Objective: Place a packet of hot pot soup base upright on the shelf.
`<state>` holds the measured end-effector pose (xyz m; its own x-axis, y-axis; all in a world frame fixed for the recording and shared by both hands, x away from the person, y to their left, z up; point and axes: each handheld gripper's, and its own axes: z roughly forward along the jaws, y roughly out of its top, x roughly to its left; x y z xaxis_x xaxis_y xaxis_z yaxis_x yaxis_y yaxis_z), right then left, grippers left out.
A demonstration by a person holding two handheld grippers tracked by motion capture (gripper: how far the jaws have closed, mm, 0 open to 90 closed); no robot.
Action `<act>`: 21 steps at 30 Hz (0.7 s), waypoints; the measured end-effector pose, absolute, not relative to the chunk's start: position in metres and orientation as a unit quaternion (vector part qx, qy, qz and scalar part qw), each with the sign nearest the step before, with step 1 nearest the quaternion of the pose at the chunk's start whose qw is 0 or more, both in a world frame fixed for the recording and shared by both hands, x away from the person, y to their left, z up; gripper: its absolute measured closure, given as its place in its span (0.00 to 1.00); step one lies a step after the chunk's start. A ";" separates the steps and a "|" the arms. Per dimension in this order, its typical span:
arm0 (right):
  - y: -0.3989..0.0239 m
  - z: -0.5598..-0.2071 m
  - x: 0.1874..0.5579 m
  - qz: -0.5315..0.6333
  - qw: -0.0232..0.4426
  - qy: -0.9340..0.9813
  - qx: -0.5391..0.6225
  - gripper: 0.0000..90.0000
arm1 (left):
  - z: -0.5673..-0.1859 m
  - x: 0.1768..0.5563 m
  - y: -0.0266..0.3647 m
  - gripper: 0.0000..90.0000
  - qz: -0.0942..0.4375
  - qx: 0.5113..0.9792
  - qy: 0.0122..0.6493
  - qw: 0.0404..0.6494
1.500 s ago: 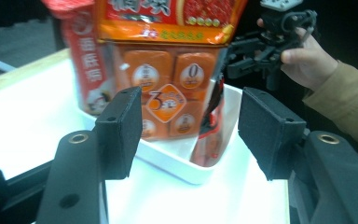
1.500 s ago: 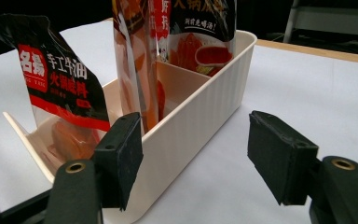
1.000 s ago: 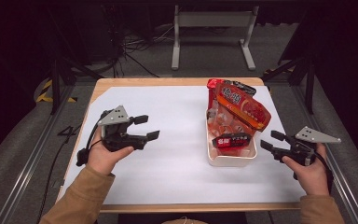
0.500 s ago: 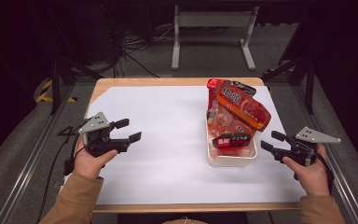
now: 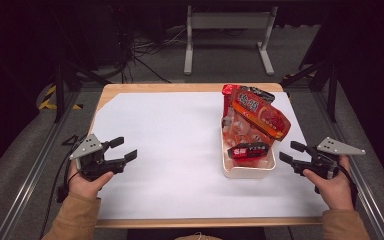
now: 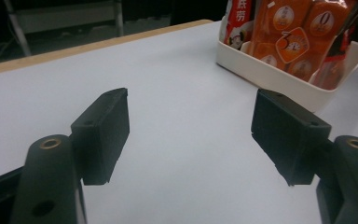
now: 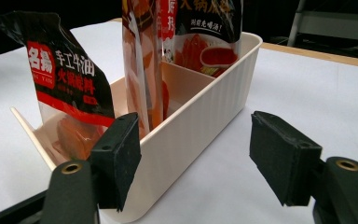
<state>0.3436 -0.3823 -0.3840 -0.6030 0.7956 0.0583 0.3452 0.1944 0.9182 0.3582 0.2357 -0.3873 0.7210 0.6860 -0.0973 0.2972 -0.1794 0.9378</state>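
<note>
A cream plastic bin (image 5: 245,171) (image 6: 279,77) (image 7: 200,116) stands on the right half of the white table top, packed with upright snack bags. A black-and-red bag (image 5: 248,150) (image 7: 65,79) sits at its near end, and a large orange-red bag (image 5: 260,116) leans over its top. My right gripper (image 5: 291,151) (image 7: 196,158) is open just right of the bin's near corner, jaws empty. My left gripper (image 5: 123,149) (image 6: 191,130) is open low over the bare table near the left edge, pointing toward the bin.
The white sheet (image 5: 170,135) covers a wooden table with its edge (image 5: 180,88) showing at the back. Dark floor, cables and a metal stand (image 5: 227,30) lie beyond the table. Metal rails (image 5: 25,170) run along both sides.
My left gripper has drawn back toward the left and the near edge of the table, staying open. The right gripper and the bin have not moved.
</note>
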 end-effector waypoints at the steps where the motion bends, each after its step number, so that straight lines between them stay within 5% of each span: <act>1: -0.382 -0.385 0.344 0.503 0.223 0.741 0.384 0.37 | -0.389 0.358 0.237 0.32 0.177 0.745 0.331 0.552; 21: -0.377 -0.407 0.353 0.486 0.242 0.748 0.380 0.31 | -0.437 0.365 0.242 0.33 0.147 0.752 0.375 0.523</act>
<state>0.3526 -0.3766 -0.4075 -0.5932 0.8050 0.0069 0.3334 0.2379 0.9123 0.3648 0.2416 -0.4366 0.6760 0.7170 -0.1702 0.4092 -0.1732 0.8958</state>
